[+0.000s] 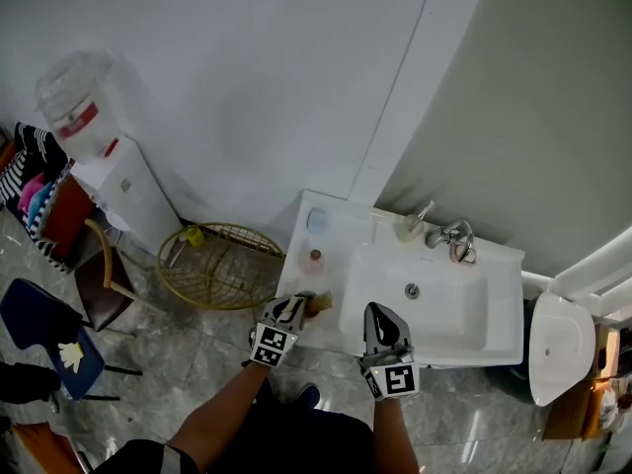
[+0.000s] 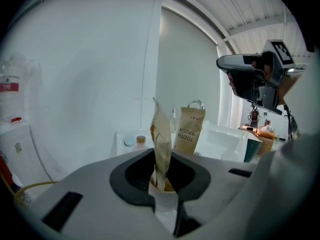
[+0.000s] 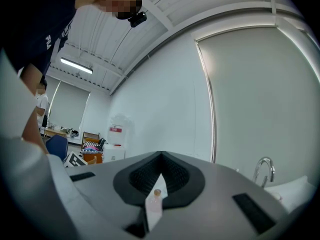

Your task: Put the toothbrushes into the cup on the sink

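My left gripper (image 1: 299, 307) is shut on a brown paper toothbrush packet (image 1: 319, 304) at the front left corner of the white sink (image 1: 494, 314). In the left gripper view the packet (image 2: 161, 139) stands edge-on between the jaws of my left gripper (image 2: 162, 160). A brown face printed TOOTH BRUSH (image 2: 190, 130) shows just right of it; I cannot tell whether it is the same packet. A pale blue cup (image 1: 316, 219) and a small brown-capped bottle (image 1: 315, 257) stand on the sink's left ledge. My right gripper (image 1: 381, 326) hovers over the basin's front edge, shut, nothing in its jaws (image 3: 161, 160).
A faucet (image 1: 452, 235) and a soap bottle (image 1: 410, 225) sit at the sink's back. Left of the sink stand a gold wire basket (image 1: 219, 263), a water dispenser (image 1: 114, 171) and chairs (image 1: 44, 329). A toilet (image 1: 561, 344) is at the right.
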`<state>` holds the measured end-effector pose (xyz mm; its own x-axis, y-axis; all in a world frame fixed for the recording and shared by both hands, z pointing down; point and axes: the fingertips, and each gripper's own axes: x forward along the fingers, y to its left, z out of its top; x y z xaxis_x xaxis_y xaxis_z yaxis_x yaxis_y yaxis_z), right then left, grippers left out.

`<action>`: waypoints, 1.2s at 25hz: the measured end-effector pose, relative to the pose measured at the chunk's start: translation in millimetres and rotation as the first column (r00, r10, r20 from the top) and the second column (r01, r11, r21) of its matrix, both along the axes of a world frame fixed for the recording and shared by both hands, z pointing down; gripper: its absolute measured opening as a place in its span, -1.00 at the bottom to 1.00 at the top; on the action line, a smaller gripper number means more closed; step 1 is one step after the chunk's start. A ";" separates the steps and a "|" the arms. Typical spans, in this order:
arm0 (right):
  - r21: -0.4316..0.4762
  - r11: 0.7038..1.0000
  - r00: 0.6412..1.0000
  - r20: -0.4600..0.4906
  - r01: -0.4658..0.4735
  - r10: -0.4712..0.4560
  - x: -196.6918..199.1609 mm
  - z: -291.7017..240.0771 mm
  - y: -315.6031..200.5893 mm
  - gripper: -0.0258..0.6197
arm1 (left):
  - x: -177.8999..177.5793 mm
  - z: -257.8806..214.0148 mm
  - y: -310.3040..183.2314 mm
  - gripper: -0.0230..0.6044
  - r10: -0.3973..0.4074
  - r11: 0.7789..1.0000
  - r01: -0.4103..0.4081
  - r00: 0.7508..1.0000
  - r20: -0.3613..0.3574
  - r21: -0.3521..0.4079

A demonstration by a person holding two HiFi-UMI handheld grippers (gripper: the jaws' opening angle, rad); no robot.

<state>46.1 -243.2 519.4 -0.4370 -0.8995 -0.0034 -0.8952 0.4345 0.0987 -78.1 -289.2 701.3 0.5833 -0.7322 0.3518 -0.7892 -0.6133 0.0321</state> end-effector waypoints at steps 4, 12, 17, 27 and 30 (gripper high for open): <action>0.020 1.000 1.000 0.006 0.012 -0.013 -3.1 -3.5 -1.6 -0.83 | 3.3 -12.2 2.6 -0.26 0.025 0.999 -0.022 0.998 -0.061 0.038; 0.016 1.000 1.000 0.017 0.016 -0.016 -3.1 -3.2 -2.9 -0.84 | 6.6 -20.3 12.1 0.01 0.040 0.998 -0.034 0.994 -0.099 0.057; 0.011 1.000 0.999 0.018 0.026 -0.027 -8.0 -4.2 -2.3 -0.84 | -1.3 -28.0 13.3 0.03 0.018 0.998 -0.010 0.994 -0.109 0.067; 0.003 0.999 0.999 0.022 0.035 -0.035 -13.0 -4.6 -1.1 -0.84 | -22.6 -105.1 14.9 0.03 -0.017 0.977 0.059 0.979 -0.202 0.206; 0.009 0.999 0.999 0.027 0.034 -0.034 -13.9 -6.2 -1.6 -0.84 | -35.5 -142.9 15.0 0.03 -0.023 0.955 0.090 0.972 -0.234 0.282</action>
